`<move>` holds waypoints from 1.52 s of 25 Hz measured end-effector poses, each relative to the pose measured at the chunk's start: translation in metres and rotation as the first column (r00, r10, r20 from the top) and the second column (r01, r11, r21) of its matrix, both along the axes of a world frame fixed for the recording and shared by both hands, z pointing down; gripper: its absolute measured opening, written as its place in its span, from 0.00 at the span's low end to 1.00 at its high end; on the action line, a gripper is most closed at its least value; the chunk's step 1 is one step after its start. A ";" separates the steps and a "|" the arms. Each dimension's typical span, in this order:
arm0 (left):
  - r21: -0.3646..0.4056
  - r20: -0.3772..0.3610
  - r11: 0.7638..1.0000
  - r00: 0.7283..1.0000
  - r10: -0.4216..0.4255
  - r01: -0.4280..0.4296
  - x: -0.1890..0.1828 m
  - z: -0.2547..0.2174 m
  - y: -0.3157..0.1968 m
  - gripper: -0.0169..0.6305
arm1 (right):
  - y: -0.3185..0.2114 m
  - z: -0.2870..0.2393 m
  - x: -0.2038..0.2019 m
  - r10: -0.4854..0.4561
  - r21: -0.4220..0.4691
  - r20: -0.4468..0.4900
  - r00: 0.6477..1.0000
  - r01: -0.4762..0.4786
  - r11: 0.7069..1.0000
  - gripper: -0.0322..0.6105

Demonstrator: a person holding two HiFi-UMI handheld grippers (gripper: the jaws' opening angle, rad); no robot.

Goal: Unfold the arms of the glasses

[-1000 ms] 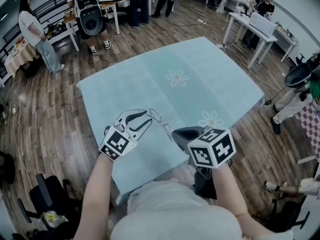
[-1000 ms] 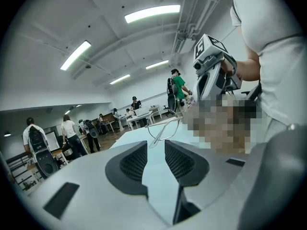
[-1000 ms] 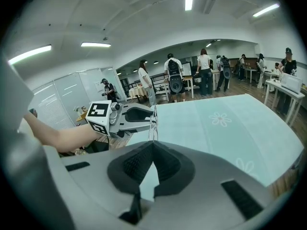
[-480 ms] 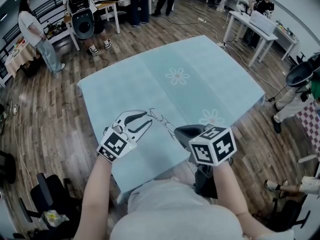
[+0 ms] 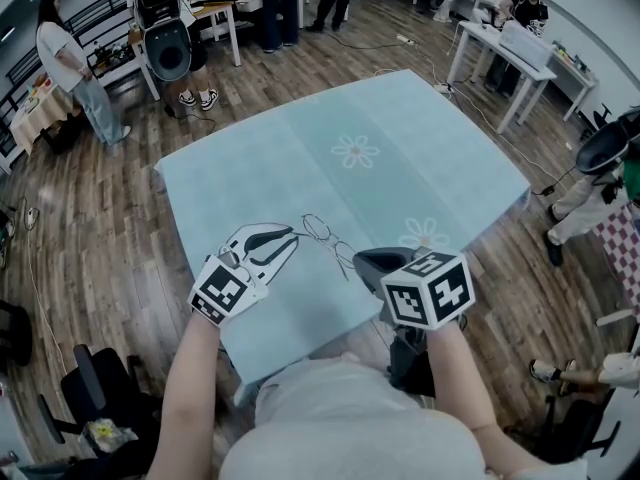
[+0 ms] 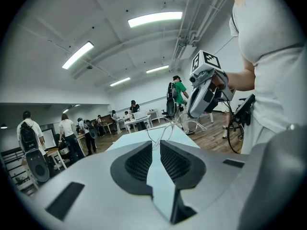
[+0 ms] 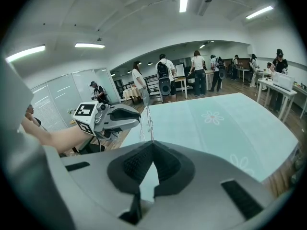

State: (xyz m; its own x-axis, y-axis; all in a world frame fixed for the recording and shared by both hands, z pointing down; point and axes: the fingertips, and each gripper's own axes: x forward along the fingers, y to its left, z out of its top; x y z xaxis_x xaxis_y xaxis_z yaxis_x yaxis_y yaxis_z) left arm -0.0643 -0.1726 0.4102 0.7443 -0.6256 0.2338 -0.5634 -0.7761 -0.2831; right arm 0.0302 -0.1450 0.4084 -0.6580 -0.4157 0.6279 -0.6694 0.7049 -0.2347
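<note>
Even light from ceiling strips; edges warped, perhaps soft.

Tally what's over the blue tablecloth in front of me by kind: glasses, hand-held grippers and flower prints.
Glasses: 1
Hand-held grippers: 2, the left hand-held gripper, whose jaws have just been closing with the glasses between them, and the right hand-held gripper
Flower prints: 2
Total: 5

Wood-plank floor stretching all around; white desks lining far side; strip lights glowing overhead; people standing about.
</note>
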 end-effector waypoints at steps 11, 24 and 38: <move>-0.001 -0.031 0.999 0.999 0.033 -0.033 -0.003 -0.001 0.020 0.10 | -0.004 0.003 0.007 0.035 0.004 -0.013 0.999 -0.035 0.999 0.06; -0.009 -0.026 0.995 0.995 0.097 -0.097 -0.003 -0.006 0.044 0.09 | -0.008 0.005 0.012 0.062 0.007 -0.020 0.998 -0.062 0.998 0.06; -0.051 -0.039 0.981 0.981 0.188 -0.190 0.007 0.001 0.077 0.09 | -0.011 0.013 0.007 0.068 0.005 -0.018 0.998 -0.068 0.998 0.06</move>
